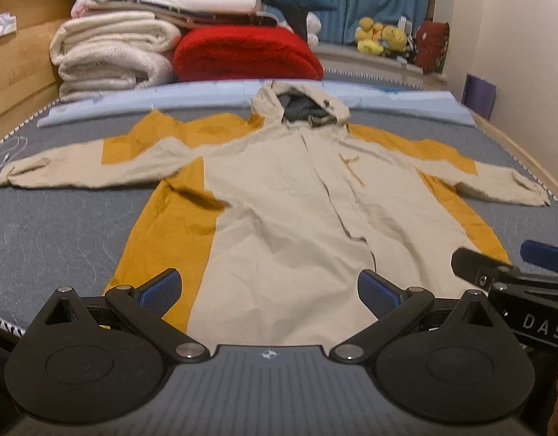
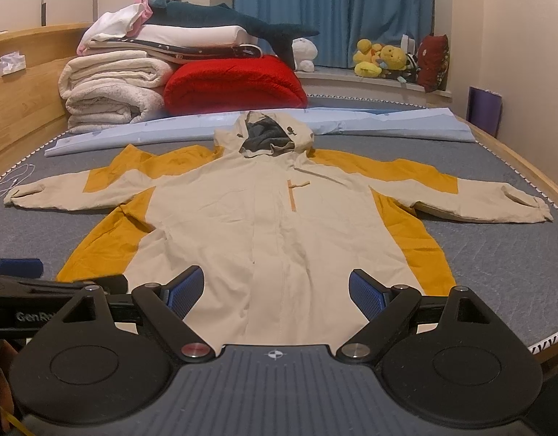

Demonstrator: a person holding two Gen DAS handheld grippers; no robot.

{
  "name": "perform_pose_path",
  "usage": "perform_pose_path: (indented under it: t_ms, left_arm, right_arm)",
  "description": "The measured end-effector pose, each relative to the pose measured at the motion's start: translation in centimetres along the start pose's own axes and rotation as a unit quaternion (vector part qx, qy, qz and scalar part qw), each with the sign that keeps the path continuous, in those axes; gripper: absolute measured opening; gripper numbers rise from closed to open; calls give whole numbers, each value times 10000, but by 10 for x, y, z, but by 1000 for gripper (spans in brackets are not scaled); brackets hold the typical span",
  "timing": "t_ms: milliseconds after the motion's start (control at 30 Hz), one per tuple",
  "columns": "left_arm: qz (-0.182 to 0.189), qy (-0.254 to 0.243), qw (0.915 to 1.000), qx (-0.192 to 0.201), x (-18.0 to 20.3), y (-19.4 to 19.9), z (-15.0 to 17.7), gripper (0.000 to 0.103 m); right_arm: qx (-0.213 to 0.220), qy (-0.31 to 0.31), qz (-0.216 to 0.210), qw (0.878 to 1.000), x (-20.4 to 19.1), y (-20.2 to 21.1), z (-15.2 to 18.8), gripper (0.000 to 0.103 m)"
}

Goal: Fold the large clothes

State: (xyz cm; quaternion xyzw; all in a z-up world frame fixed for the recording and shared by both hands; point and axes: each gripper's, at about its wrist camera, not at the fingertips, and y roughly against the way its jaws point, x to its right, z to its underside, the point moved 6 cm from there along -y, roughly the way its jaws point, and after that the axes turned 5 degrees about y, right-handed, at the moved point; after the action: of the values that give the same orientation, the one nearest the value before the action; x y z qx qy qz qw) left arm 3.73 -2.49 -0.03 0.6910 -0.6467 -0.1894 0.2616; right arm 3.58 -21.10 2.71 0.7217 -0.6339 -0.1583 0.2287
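Note:
A beige and mustard hooded jacket (image 1: pixel 279 196) (image 2: pixel 271 218) lies flat, front up, on a grey mattress (image 1: pixel 60 225) (image 2: pixel 497 261), both sleeves spread sideways and the hood pointing away. My left gripper (image 1: pixel 269 294) hovers open over the jacket's bottom hem, nothing between its blue pads. My right gripper (image 2: pixel 275 292) is open too, just above the hem near its middle. In the left wrist view the right gripper's body (image 1: pixel 515 283) shows at the right edge. The left gripper's body (image 2: pixel 31 283) shows at the left edge of the right wrist view.
Folded white blankets (image 1: pixel 111 58) (image 2: pixel 111 91) and a red blanket (image 1: pixel 246 54) (image 2: pixel 231 83) are stacked at the far left. A light blue sheet (image 1: pixel 206 98) (image 2: pixel 351 123) lies behind the hood. A wooden bed frame (image 1: pixel 20 65) (image 2: pixel 24 94) runs along the left. Yellow plush toys (image 2: pixel 380 58) sit by blue curtains.

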Motion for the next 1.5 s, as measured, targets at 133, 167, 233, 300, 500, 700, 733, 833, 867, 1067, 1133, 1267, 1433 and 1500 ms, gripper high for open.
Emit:
perform_pose_path:
  t_ms: [133,167,233,300,500,700,733,833,867,1067,1133,1267,1433,1500]
  left_arm:
    - [-27,25,9987,507,0,11,-9,103]
    - [-39,8,9984,557,1,12,-11,103]
    - [-55,-27,9977,675,1,13,-16,103]
    - [-41,-71,9967,804,1,14,-24,103]
    - [401,-200,9956,824,0,2,-78,103]
    - [455,-214,9919,1163,-8,-38,-158,103]
    - [483,-219,9917,1176,-10,-48,-173,103]
    - [374,-267,9911,1245,-17,-78,-210,103]
    - [332,-287,9908,1279,-20,-89,-222,103]
    - [-132,-244,9894,1429,-66,-154,-249,98]
    - [-190,-235,9919,1233,-81,-172,-239,82]
    - [-253,55,9956,902,-113,-203,-236,58]
    - [-546,519,9954,589,-166,-232,-228,13]
    - [-679,681,9944,447,-191,-243,-223,12]
  right_arm:
    - [29,-54,101,9999,2,-1,-3,88]
    - [42,-60,119,9999,4,-1,-4,88]
    - [95,-51,212,9997,5,-1,-6,88]
    - [128,-68,249,9996,8,-1,-9,86]
    - [526,129,561,9970,20,7,-28,86]
    - [933,218,617,9935,42,19,-66,86]
    - [1024,237,563,9929,46,20,-78,86]
    - [1321,433,520,9889,50,14,-113,86]
    - [1382,475,500,9880,49,11,-123,86]
    - [1595,270,43,9868,41,-45,-192,75]
    - [1523,154,-183,9880,34,-77,-208,60]
    - [1391,-119,-580,9885,23,-132,-225,47]
    - [1279,-133,-725,9890,10,-188,-213,46]
    - [896,-104,-826,9925,2,-210,-199,46]
